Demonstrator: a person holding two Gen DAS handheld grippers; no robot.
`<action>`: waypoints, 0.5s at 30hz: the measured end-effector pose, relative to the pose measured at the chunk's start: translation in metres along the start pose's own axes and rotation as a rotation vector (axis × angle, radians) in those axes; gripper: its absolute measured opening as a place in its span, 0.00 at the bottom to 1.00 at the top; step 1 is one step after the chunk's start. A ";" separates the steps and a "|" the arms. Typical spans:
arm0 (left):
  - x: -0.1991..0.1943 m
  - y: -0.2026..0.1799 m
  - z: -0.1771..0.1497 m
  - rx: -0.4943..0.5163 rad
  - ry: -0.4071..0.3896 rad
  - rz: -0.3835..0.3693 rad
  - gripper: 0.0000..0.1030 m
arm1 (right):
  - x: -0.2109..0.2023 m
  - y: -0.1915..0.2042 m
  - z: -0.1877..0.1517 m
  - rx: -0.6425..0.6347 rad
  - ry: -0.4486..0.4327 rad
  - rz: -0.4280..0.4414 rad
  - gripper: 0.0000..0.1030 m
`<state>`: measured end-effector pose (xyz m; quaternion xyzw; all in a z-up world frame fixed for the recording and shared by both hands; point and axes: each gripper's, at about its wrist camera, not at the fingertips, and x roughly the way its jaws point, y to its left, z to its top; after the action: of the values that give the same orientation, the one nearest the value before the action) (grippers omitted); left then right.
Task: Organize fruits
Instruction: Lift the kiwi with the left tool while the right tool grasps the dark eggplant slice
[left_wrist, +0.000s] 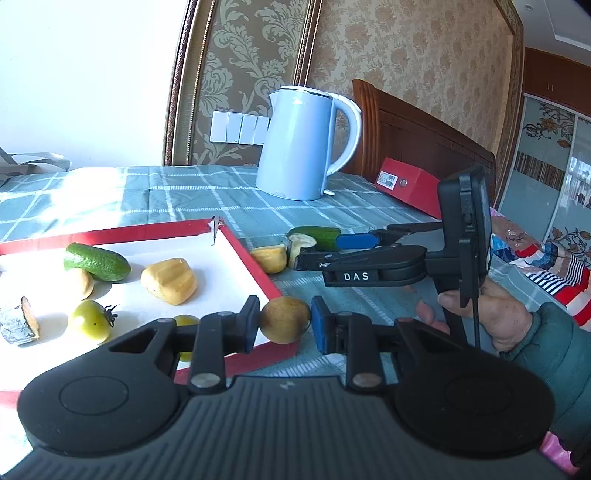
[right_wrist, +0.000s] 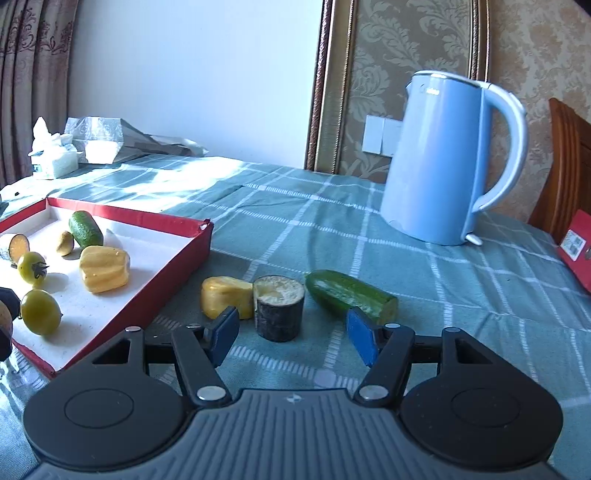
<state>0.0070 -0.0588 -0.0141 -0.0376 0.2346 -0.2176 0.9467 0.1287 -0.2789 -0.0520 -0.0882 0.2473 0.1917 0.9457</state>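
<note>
Your left gripper (left_wrist: 284, 320) covers most of one green tomato (left_wrist: 183, 322) in the red tray (left_wrist: 255, 263), whose near side runs behind it. In the right wrist view, the red box (right_wrist: 576, 251) is cut by the right edge, and its label is too small to read.

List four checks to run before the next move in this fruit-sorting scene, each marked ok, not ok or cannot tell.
1. Left gripper shut on the brown fruit: ok.
2. Brown fruit over the red tray edge, not yet inside: not ok.
3. Right gripper open, nothing gripped: ok.
4. Dark stump, yellow piece and cucumber on the cloth, outside the tray: not ok.
</note>
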 end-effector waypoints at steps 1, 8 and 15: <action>-0.001 0.002 0.000 -0.009 -0.003 -0.001 0.25 | 0.003 0.001 0.000 -0.004 0.005 0.003 0.63; -0.006 0.005 -0.002 -0.023 0.001 -0.017 0.25 | 0.015 0.003 0.008 -0.048 0.002 0.033 0.57; -0.010 0.005 -0.003 -0.034 0.004 -0.025 0.25 | 0.017 -0.011 0.008 -0.004 0.010 0.135 0.38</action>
<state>-0.0001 -0.0497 -0.0140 -0.0561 0.2399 -0.2253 0.9426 0.1502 -0.2811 -0.0532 -0.0743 0.2569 0.2549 0.9292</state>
